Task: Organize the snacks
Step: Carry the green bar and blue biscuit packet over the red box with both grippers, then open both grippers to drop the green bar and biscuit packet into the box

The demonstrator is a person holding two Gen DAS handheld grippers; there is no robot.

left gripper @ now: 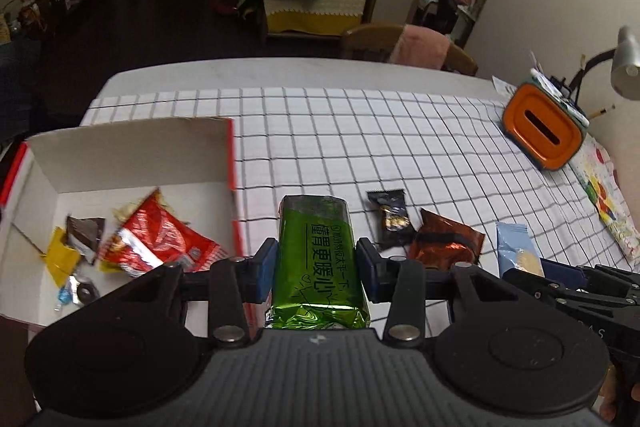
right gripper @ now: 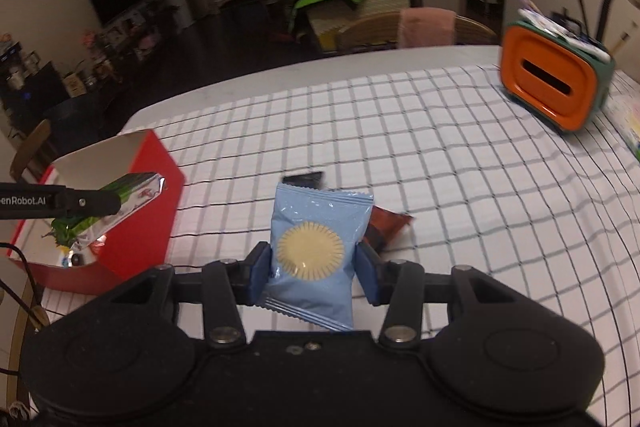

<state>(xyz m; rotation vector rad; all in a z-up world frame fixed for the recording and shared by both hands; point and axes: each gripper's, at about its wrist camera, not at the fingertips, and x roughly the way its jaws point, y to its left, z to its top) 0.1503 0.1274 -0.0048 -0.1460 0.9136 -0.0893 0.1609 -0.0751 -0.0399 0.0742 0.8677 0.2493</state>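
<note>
My left gripper (left gripper: 316, 269) is shut on a green foil snack pack (left gripper: 316, 251), held above the checked tablecloth just right of the red-and-white box (left gripper: 132, 147). Inside that box lie a red wrapper (left gripper: 160, 243), a brown one (left gripper: 85, 233) and a yellow one (left gripper: 60, 259). A light blue packet with a round biscuit picture (right gripper: 316, 247) is clamped in my right gripper (right gripper: 314, 267), also lifted off the table. The left gripper with the green pack (right gripper: 120, 203) shows at the left of the right wrist view, over the box (right gripper: 140, 211). A black packet (left gripper: 392, 217) and a brown packet (left gripper: 446, 237) lie on the cloth.
An orange-and-green holder (left gripper: 540, 131) with pens stands at the far right by the wall, under a desk lamp (left gripper: 626, 67). A colourful paper (left gripper: 608, 203) lies along the right edge. Wooden chairs (left gripper: 400, 41) stand beyond the table's far edge.
</note>
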